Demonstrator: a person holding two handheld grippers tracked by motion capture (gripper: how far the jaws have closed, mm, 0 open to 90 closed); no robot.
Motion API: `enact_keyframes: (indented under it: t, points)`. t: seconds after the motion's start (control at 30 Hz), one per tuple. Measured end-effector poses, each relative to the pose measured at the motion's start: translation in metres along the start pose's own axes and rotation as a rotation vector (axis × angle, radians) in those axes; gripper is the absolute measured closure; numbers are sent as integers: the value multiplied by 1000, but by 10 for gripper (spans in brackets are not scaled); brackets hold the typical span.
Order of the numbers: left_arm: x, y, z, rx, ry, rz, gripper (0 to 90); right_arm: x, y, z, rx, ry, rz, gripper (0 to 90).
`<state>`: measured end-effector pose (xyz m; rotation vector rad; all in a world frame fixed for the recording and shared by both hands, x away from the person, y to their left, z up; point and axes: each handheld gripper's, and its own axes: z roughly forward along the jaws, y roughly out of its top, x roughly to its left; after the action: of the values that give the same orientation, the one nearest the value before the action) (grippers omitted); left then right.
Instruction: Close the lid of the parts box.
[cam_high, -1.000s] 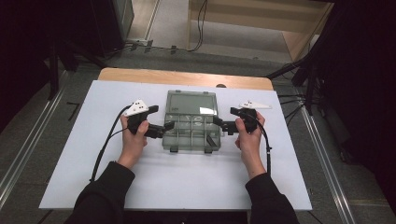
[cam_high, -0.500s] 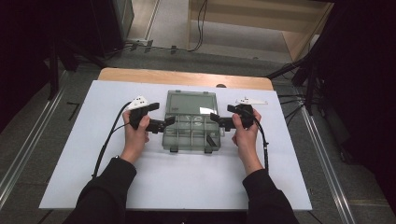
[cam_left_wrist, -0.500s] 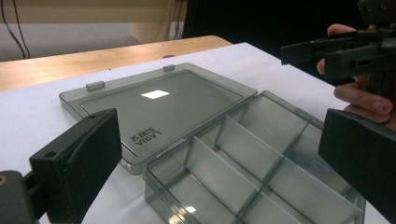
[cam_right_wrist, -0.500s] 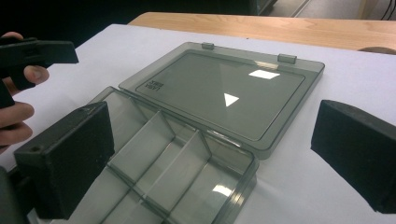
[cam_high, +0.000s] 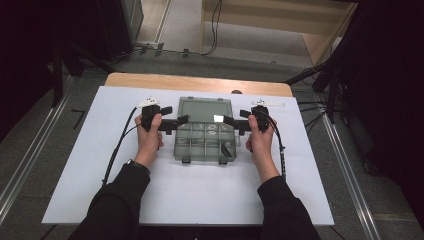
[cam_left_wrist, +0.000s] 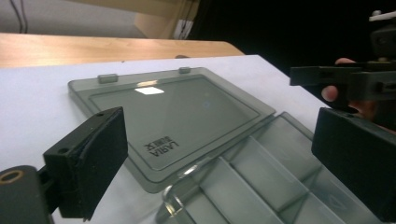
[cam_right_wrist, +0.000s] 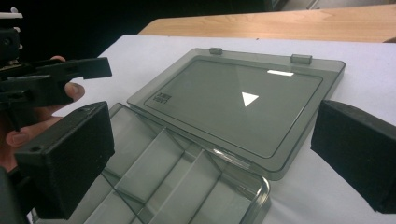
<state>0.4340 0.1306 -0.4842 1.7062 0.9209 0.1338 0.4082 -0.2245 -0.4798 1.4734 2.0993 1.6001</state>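
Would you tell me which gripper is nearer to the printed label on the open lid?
Left. The left gripper is open right beside the lid corner bearing the printed label; the right gripper is open at the lid's opposite end.

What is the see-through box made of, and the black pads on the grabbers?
The box looks like smoky grey clear plastic: the white table shows through its glossy lid, which mirrors the lights. The pads look like matte black rubber or foam; which one is hard to tell.
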Motion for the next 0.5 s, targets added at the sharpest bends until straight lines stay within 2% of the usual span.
enact_keyframes:
  t: [0.1,0.23,0.3,0.33,0.5]
  points:
    - [5,-1,4,16,24,-12,51,-3,2,2,9,-3,14,0]
    - [8,-2,9,32,26,-43,58,-5,5,6,20,9,15,0]
    - [9,-1,11,39,45,-59,104,-5,6,9,31,8,14,1]
    - [10,-1,13,40,44,-70,129,-5,6,10,34,5,18,36]
    - [11,-1,18,56,71,-119,165,-11,6,16,58,6,46,50]
